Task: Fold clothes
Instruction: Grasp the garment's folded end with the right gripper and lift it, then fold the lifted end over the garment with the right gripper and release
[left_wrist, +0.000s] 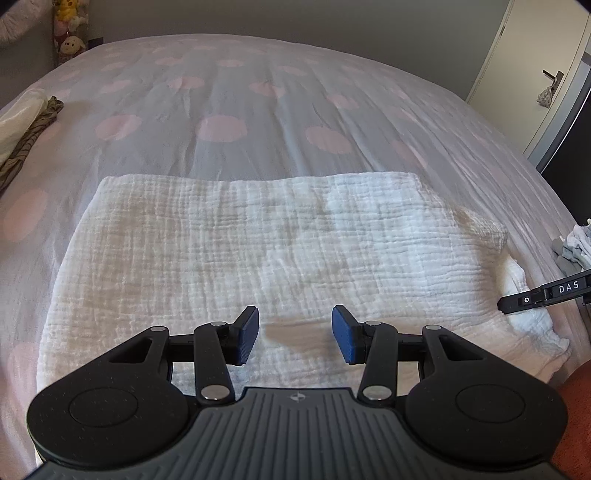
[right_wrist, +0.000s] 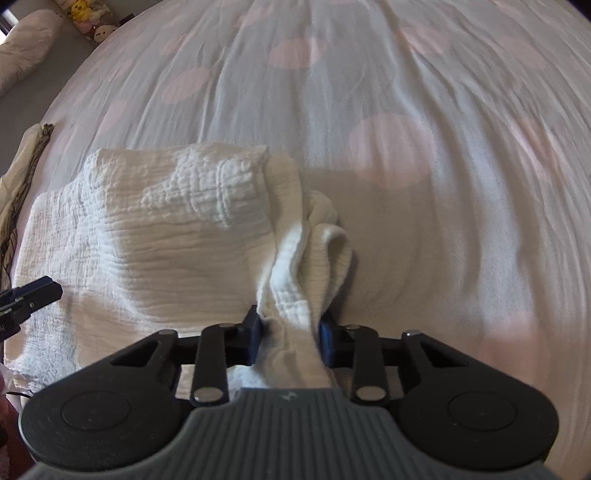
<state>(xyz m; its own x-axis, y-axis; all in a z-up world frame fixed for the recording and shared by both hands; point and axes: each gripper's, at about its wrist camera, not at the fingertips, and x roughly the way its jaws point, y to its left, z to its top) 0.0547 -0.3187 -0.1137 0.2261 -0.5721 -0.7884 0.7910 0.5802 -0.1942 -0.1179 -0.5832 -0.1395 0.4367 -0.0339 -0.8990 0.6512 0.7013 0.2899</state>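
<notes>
White muslin cloth (left_wrist: 258, 251) lies folded flat on the spotted bedspread (left_wrist: 229, 92); left gripper (left_wrist: 295, 338) hovers over it — jaws parted, empty; right gripper (right_wrist: 290, 338) pinches its bunched right edge — lifted.

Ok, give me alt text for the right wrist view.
The right claw pinches a bunched edge of a white muslin cloth lying on a pink-spotted bedspread. The left claw's tip shows at the left edge.
</notes>
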